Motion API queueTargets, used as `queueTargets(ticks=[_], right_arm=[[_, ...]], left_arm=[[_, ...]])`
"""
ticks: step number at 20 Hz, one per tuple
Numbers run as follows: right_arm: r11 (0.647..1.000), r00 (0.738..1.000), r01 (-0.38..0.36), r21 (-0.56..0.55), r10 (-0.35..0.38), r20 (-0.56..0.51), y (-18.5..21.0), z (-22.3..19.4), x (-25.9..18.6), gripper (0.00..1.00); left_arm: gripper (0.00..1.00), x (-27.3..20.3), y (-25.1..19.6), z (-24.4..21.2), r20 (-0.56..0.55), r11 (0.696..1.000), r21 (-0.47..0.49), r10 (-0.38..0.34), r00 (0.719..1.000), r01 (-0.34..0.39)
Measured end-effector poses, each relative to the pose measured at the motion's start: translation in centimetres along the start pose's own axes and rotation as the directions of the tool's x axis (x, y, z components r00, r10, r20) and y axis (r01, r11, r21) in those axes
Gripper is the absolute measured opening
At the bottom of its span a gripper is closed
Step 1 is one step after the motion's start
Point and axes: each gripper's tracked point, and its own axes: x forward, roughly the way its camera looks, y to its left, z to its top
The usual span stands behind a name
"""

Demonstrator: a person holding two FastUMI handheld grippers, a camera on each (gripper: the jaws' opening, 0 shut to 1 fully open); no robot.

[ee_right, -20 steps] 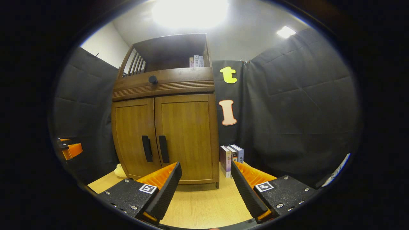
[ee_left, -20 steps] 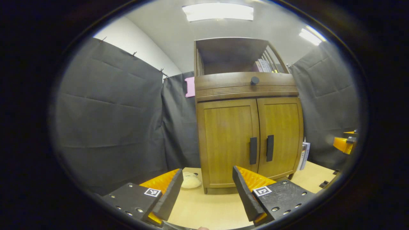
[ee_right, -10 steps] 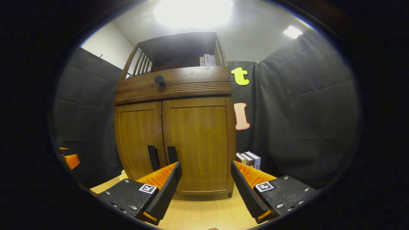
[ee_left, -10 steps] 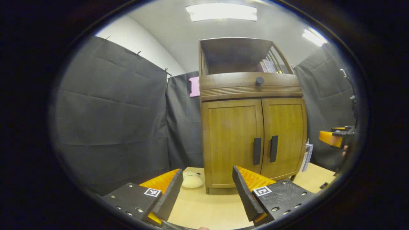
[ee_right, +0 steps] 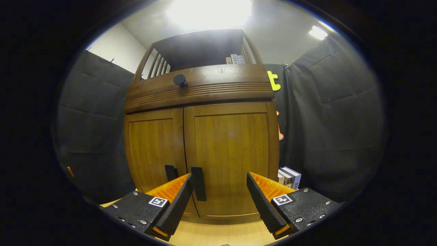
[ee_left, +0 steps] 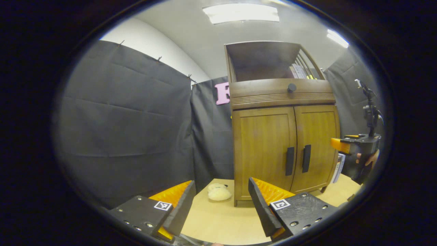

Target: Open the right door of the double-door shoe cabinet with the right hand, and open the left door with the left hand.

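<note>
While your right gripper [ee_right: 218, 191] hangs close in front of the shoe cabinet [ee_right: 201, 136], its jaws stand wide apart with nothing between them, and the right door [ee_right: 232, 157] sits flat and closed straight ahead. The right door's handle [ee_right: 198, 183] is just beside your left-hand finger, though whether it touches is hard to tell through the lens. The left door [ee_right: 153, 150] is shut too, its handle [ee_right: 170, 172] partly behind that same finger.

In the left gripper view, your left gripper [ee_left: 220, 205] sits well back from the cabinet [ee_left: 283, 136], jaws apart and empty, over the pale wooden tabletop [ee_left: 222, 222]. Both doors read closed from here, black handles [ee_left: 290, 161] side by side at the centre seam. A pale, soft-looking lump [ee_left: 218, 193] lies on the table near the cabinet's left foot. Your other gripper [ee_left: 355, 143] and the hand [ee_left: 367, 159] holding it are at the right edge, near the cabinet's right side.

Black cloth [ee_left: 123, 130] walls the booth, ceiling lights [ee_left: 240, 13] glare overhead, and books [ee_right: 288, 176] stand on the table right of the cabinet, with more on its open top shelf [ee_right: 235, 58].
</note>
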Motion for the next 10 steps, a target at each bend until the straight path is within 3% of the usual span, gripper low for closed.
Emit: queueTargets(ticks=[10], right_arm=[[1.000,0.998,-0.013,0.013,0.014,-0.054,2.4,-3.1,6.8,0.96]], left_arm=[[0.94,0.6,1.5,-0.2,-0.031,0.989,0.012,0.144,0.989,-0.144]])
